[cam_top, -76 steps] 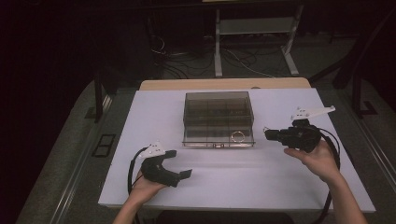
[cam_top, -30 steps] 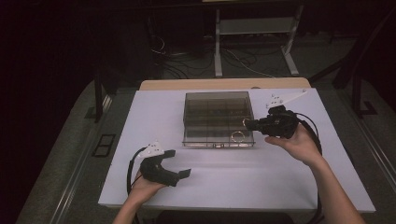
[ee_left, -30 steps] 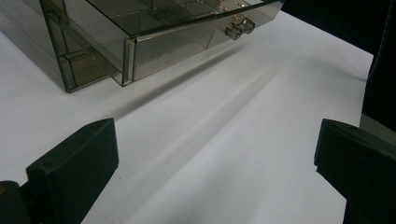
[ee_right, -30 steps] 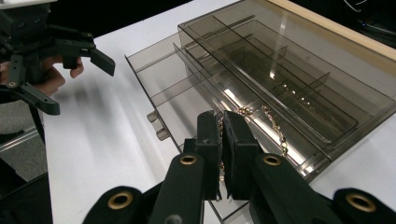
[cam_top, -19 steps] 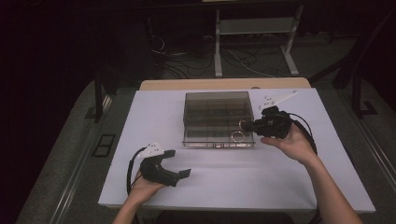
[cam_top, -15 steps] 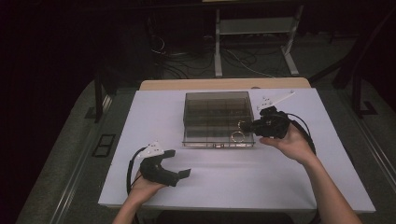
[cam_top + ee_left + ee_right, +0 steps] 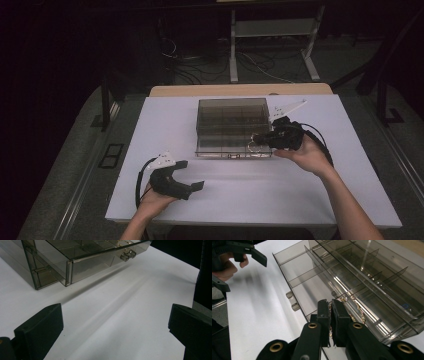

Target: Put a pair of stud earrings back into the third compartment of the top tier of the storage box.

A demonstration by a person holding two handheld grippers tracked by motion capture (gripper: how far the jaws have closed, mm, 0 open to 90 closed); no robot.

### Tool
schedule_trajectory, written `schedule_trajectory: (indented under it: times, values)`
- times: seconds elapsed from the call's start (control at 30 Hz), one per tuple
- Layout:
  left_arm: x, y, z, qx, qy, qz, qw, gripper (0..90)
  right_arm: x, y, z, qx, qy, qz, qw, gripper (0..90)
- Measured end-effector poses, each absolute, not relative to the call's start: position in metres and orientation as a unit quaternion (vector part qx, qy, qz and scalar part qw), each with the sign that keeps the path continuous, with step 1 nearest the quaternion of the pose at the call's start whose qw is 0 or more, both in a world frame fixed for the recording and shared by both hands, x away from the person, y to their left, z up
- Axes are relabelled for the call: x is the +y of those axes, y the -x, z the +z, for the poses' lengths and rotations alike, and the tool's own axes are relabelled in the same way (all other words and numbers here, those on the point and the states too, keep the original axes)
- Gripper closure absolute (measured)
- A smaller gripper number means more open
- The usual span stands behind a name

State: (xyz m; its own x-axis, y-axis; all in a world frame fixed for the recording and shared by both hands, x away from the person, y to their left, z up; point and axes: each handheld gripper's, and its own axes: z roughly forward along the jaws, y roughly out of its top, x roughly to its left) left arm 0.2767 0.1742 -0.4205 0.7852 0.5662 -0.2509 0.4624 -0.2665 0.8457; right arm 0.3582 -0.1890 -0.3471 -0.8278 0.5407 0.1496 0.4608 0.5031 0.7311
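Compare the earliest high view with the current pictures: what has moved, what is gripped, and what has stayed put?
The right claw travelled left from the table's right side to the open drawer of the clear box. Its jaws are now shut on a gold chain over the drawer's right end. The left claw stayed open at the near edge; the box did not move.

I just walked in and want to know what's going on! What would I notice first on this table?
First you'd spot the see-through smoky box in the middle of the white table, its drawer pulled out a little. The right gripper has its fingers pinched on a gold chain over the drawer's right end. The left gripper waits open near the table's front left.
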Motion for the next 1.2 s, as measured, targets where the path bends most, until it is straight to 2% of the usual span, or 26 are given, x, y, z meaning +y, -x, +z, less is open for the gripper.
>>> schedule_trajectory:
  times: [1.1,1.2]
  values:
    - [0.174,-0.277,-0.421,0.322,-0.797,0.05,0.508,0.0,-0.175,-0.369,-0.369,0.884,-0.295,0.362,0.027,83.9]
    - [0.173,-0.277,-0.421,0.323,-0.796,0.049,0.51,0.0,-0.175,-0.369,-0.369,0.882,-0.3,0.364,0.027,80.6]
